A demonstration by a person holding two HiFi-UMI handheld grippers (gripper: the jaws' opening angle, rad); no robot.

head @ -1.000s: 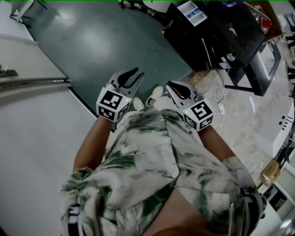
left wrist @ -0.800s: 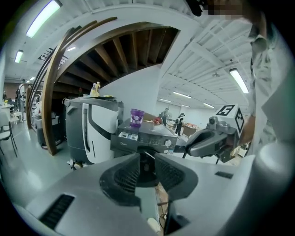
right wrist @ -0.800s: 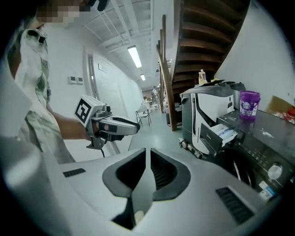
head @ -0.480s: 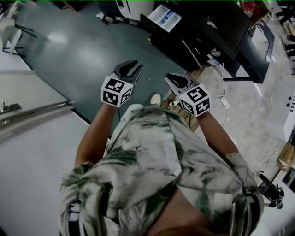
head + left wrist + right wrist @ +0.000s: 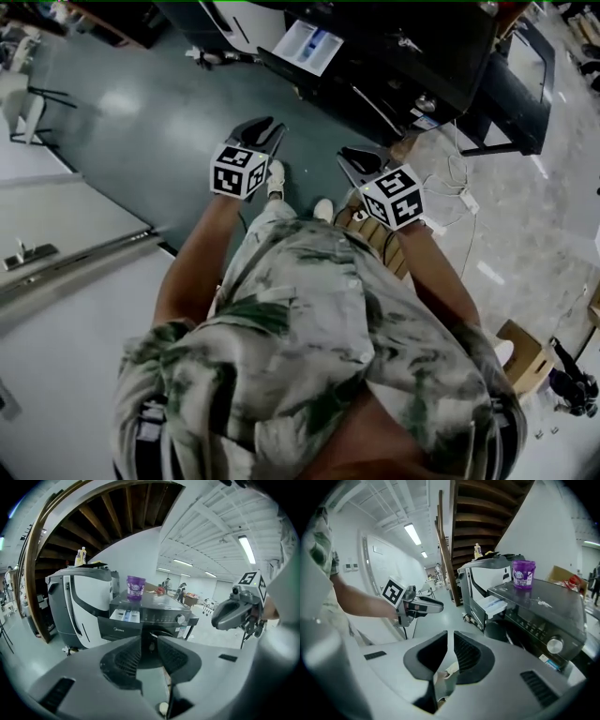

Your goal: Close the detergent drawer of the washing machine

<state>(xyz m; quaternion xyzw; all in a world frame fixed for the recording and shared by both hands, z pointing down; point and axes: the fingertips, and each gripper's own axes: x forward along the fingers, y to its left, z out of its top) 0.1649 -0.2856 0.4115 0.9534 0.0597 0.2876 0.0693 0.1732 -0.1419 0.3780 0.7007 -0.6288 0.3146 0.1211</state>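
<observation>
The black washing machine (image 5: 412, 56) stands ahead of me, its detergent drawer (image 5: 309, 45) pulled out to the front. The left gripper view shows the open drawer (image 5: 124, 616) left of the control panel, below a purple cup (image 5: 135, 588) on the lid. My left gripper (image 5: 264, 129) hangs in the air well short of the drawer, jaws a small gap apart and empty (image 5: 149, 651). My right gripper (image 5: 352, 159) floats beside it, jaws nearly touching with nothing between them (image 5: 450, 648). From the right gripper view the drawer (image 5: 492, 604) juts out to the machine's left.
A white and black appliance (image 5: 75, 606) stands left of the washing machine under a wooden staircase. Cables (image 5: 450, 192) lie on the pale floor to the right, and a cardboard box (image 5: 523, 354) sits lower right. My shoes (image 5: 275, 178) are on the green floor.
I have stepped toward the washing machine, so it and the open drawer sit lower and nearer in the head view. Both grippers moved forward with me, unchanged in grip.
</observation>
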